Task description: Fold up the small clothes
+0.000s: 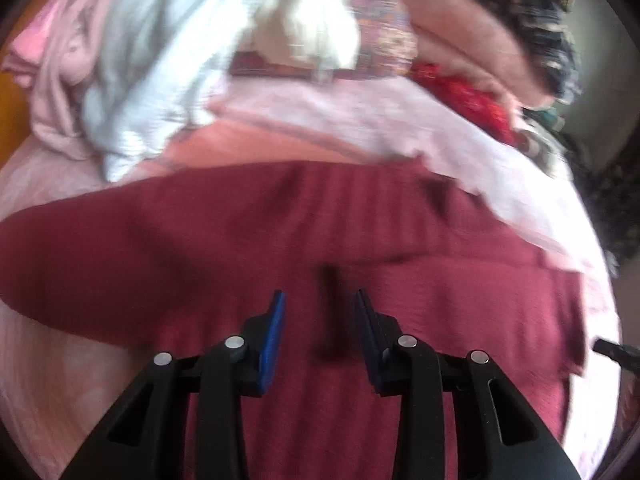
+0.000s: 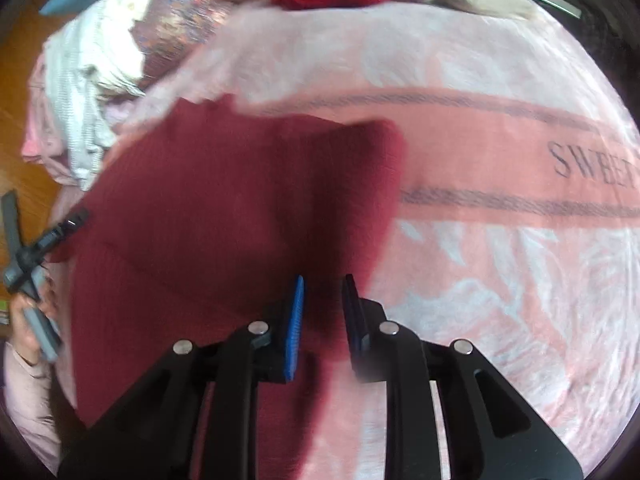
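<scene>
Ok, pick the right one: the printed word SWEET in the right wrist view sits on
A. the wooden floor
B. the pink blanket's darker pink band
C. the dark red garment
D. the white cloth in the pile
B: the letters lie on the darker band of the pink blanket, between two dark lines, to the right of the dark red garment, which shows no print.

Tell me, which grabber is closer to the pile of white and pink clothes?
Left. The left gripper hovers over the dark red garment, the pile of white and pink clothes just beyond it. The right gripper sits at the garment's opposite edge, over the pink blanket.
</scene>
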The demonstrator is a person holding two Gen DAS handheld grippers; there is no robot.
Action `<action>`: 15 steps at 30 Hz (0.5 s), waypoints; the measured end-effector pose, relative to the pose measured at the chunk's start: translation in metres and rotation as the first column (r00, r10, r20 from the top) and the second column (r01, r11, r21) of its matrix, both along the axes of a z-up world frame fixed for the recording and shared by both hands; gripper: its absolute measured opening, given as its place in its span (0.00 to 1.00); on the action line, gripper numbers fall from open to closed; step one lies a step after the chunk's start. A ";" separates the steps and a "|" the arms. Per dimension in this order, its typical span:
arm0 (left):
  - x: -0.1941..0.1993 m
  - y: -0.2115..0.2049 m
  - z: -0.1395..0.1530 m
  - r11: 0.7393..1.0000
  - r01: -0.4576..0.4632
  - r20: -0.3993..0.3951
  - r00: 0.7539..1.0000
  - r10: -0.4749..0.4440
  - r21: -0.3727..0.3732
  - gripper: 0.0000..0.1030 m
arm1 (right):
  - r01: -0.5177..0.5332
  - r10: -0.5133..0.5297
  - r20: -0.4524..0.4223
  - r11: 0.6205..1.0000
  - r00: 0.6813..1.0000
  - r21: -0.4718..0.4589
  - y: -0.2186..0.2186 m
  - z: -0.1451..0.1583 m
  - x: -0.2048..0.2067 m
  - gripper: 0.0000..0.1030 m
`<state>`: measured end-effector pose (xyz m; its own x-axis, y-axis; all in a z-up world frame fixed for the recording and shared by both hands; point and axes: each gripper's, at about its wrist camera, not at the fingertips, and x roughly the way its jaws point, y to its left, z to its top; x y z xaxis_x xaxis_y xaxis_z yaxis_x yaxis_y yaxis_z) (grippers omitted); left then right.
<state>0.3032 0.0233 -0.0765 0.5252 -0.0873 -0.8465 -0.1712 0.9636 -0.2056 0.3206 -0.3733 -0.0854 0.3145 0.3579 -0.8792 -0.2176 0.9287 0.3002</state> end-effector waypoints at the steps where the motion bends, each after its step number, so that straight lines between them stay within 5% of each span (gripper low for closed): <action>1: -0.001 -0.011 0.001 0.999 0.028 -0.002 1.000 -0.028 -0.017 0.36 | -0.022 0.022 -0.005 1.000 1.000 0.009 0.008 -0.001 0.000 0.20; 4: 0.004 -0.038 -0.005 0.995 0.090 -0.021 0.996 -0.092 -0.053 0.37 | -0.052 0.051 -0.036 0.998 0.998 -0.026 0.033 -0.015 0.003 0.20; 10: 0.025 -0.057 -0.044 0.995 0.095 -0.099 0.991 -0.092 0.028 0.37 | -0.025 0.013 -0.126 0.996 0.992 -0.089 0.045 -0.052 0.014 0.17; 15: 0.022 -0.056 -0.042 0.992 0.122 -0.079 0.990 -0.119 0.040 0.38 | 0.005 -0.014 -0.128 0.998 0.992 -0.069 0.043 -0.046 0.014 0.19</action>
<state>0.3252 -0.0331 -0.1186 0.4472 -0.1078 -0.8879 -0.0664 0.9860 -0.1532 0.3350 -0.3302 -0.1314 0.2006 0.2931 -0.9348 -0.1727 0.9498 0.2608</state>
